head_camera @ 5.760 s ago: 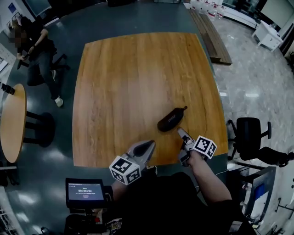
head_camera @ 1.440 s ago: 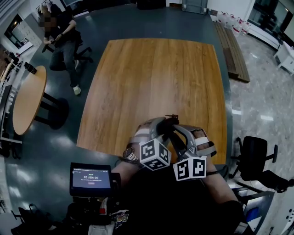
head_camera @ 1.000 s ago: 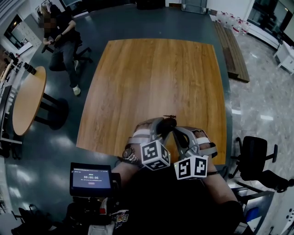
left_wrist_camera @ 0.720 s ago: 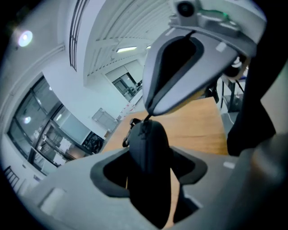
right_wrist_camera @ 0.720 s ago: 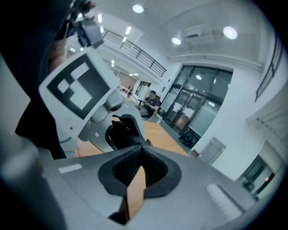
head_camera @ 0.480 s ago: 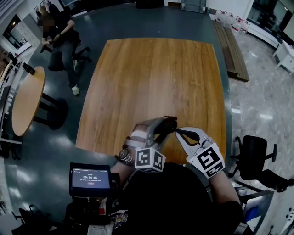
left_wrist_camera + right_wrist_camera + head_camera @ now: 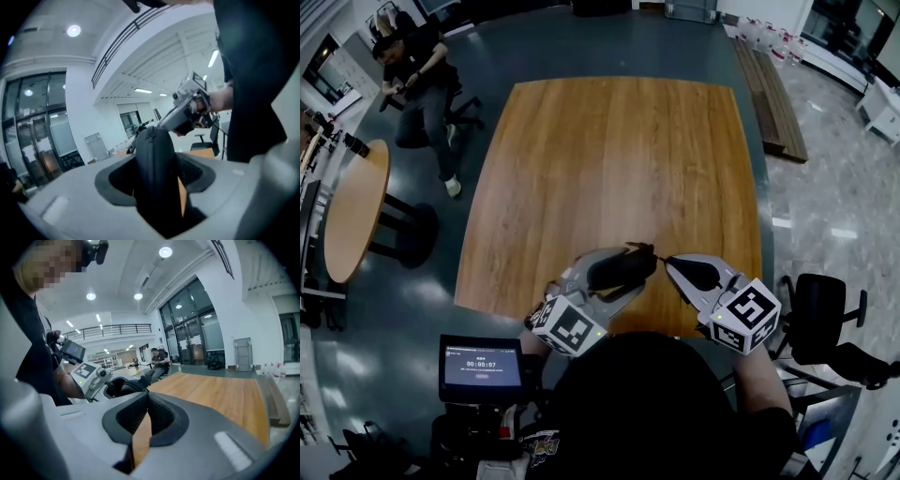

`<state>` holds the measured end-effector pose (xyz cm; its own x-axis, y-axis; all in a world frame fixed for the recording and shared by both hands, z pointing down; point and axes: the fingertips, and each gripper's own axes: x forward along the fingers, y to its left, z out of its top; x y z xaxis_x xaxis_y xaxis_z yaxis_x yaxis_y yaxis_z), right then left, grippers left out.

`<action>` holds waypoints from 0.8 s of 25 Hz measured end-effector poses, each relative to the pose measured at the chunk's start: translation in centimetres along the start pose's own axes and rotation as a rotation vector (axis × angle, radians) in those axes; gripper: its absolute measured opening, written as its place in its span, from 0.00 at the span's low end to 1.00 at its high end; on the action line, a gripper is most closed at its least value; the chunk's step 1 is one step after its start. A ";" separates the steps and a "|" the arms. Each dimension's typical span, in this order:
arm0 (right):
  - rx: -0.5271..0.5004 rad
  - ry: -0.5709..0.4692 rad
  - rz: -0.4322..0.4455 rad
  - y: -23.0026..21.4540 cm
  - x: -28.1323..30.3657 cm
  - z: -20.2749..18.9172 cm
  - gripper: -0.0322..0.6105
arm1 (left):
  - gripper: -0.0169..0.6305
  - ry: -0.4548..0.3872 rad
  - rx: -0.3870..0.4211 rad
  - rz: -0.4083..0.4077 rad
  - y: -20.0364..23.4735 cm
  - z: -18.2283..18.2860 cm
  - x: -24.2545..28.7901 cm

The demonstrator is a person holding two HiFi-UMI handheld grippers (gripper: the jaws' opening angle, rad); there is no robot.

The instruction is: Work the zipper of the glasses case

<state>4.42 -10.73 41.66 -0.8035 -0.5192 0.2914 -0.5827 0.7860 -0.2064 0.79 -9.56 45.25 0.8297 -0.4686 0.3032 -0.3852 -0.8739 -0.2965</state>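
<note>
Between left fingers (image 7: 79, 197), glasses case (image 7: 622, 269)

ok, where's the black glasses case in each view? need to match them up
Head view: black oval zippered glasses case at lower centre, held in the left gripper over the table's near edge.
Left gripper view: dead centre, upright between the fingers.
Right gripper view: small, left of centre.
Shared landmark: square wooden table.
</note>
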 end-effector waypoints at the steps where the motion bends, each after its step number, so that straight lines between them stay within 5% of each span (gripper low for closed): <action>1: 0.038 -0.019 0.024 0.2 0.0 0.3 0.06 | 0.43 -0.028 -0.017 -0.010 0.0 0.5 -0.3; 5: 0.192 -0.090 0.113 0.6 -0.2 1.6 0.06 | 0.42 -0.176 -0.083 -0.020 0.9 3.9 -1.9; 12: 0.360 -0.172 0.256 1.7 -0.5 3.1 0.06 | 0.42 -0.351 -0.499 -0.170 1.3 5.3 -3.6; 17: 0.668 -0.253 0.463 2.0 -0.9 3.9 0.06 | 0.43 -0.404 -0.439 -0.171 1.6 6.9 -4.2; 20: 0.583 -0.296 0.430 1.5 -1.4 4.2 0.06 | 0.43 -0.374 -0.445 -0.211 1.6 6.6 -3.5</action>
<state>4.17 -10.19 37.03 -0.9243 -0.3417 -0.1698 -0.1171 0.6777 -0.7260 -0.08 -8.45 37.69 0.9608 -0.2732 -0.0476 -0.2621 -0.9507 0.1660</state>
